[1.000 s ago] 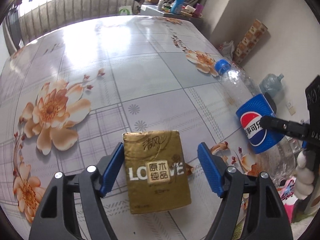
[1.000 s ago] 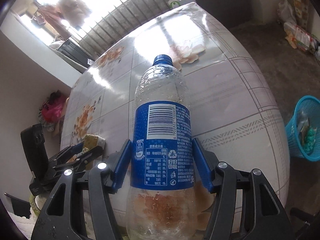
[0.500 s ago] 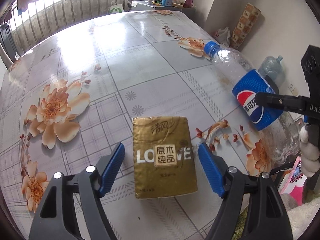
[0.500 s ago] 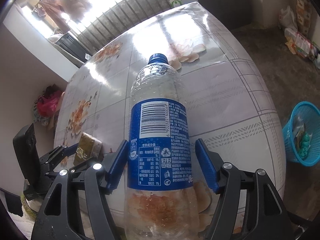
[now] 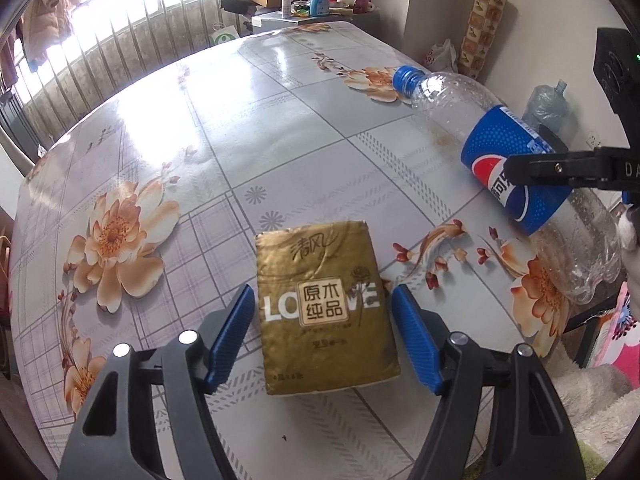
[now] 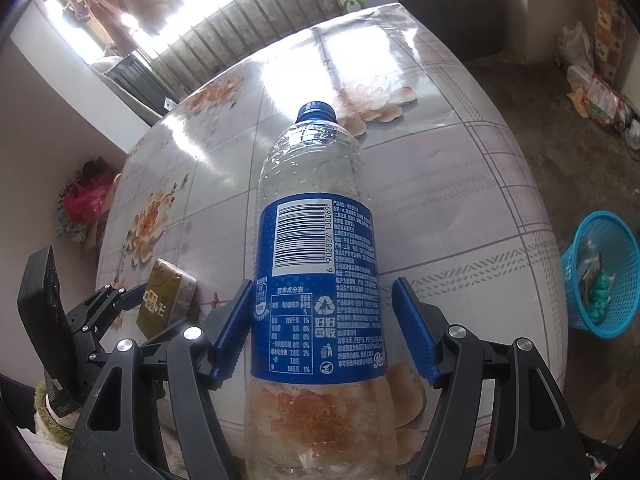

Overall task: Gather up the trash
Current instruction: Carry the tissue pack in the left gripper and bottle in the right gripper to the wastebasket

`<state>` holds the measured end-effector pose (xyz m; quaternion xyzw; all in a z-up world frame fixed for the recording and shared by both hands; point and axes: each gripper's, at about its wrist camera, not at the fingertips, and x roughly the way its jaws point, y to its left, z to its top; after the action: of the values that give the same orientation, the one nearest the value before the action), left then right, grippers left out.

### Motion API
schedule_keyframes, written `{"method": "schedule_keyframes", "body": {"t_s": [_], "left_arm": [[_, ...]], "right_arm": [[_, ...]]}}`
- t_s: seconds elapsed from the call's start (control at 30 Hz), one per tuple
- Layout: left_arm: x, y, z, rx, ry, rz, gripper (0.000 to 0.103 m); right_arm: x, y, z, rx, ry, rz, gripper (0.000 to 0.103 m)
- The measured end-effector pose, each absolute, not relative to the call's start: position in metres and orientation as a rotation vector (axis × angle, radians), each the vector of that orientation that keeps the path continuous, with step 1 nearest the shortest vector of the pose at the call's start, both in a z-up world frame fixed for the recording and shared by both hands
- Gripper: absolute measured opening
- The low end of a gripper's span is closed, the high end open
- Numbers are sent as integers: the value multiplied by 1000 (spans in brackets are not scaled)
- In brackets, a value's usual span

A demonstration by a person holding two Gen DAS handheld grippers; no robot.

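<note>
A gold tissue pack lies flat on the floral table. My left gripper is open with its blue pads either side of the pack, not touching it. An empty Pepsi bottle with a blue label and blue cap lies between the open pads of my right gripper; a gap shows on the right pad, the left pad is close to the label. In the left wrist view the bottle is at the right, with the right gripper's finger across its label. The pack also shows in the right wrist view.
A blue mesh trash basket with rubbish in it stands on the floor to the right of the table. A cabinet with bottles is beyond the table's far edge. A large water jug sits on the floor.
Both grippers have drawn back and up a little, so pack and bottle sit slightly farther forward between the pads. Neither gripper has closed.
</note>
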<state>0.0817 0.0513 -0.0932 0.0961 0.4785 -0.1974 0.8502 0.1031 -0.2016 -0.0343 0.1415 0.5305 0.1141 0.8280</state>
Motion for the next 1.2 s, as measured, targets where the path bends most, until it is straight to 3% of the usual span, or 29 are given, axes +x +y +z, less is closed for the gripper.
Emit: {"method": "schedule_keyframes", "body": {"t_s": [0.37,0.6,1.2], "left_arm": [[87,41,-90,217,1006,-405,56],[89,38,-90,220,1002,-405,55],[92,11,-47,237,905,-477,55]], "right_arm": [[106,-195,-39,298,1149,248,66],[106,-193,-40,302,1161,262,57],[81,-255,-3,498,1003,236,55]]}}
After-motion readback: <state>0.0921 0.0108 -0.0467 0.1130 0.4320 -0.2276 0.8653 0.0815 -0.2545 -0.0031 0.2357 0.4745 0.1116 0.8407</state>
